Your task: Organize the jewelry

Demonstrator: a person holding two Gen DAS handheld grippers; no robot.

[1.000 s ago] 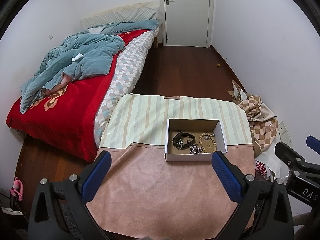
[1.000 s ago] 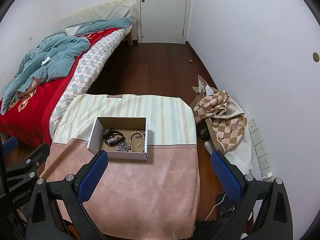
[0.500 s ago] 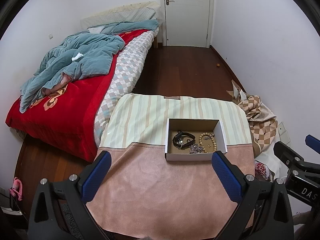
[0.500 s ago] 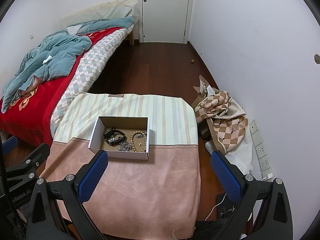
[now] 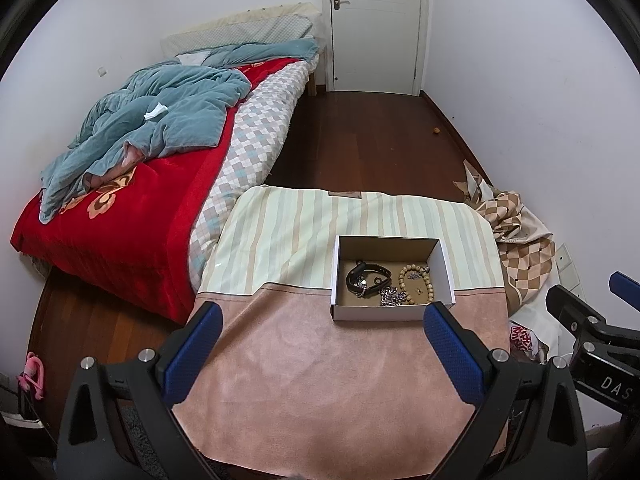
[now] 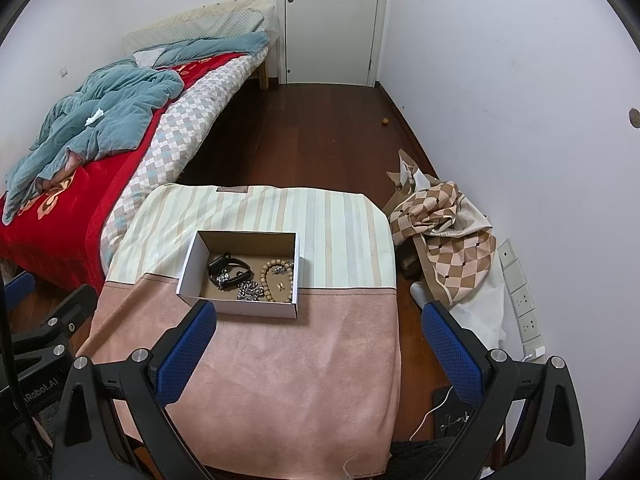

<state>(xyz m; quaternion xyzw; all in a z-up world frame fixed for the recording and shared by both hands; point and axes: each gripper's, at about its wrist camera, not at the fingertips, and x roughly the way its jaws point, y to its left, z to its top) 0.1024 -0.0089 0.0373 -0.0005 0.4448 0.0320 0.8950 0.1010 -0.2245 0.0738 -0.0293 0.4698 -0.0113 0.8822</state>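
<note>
White walls (image 5: 520,80) close in a narrow bedroom – dark wooden floor (image 5: 360,140), shut white door (image 5: 376,24) at the far end. Along the left wall runs a bed (image 5: 120,208), red blanket under a rumpled teal quilt (image 5: 160,120).

cloth (image 5: 320,368): pink near half, pale green and beige stripes far half
box (image 5: 376,313): white outside, brown inside
beads (image 5: 429,285): tan
strap (image 5: 356,280): black
chain (image 5: 390,298): silver
bed (image 5: 132,208): red blanket, teal quilt, grey-white checks
claw pads (image 5: 192,354): blue
floor (image 5: 372,136): dark brown

Home bedroom: unmade bed (image 5: 132,168), door (image 5: 376,24).
</note>
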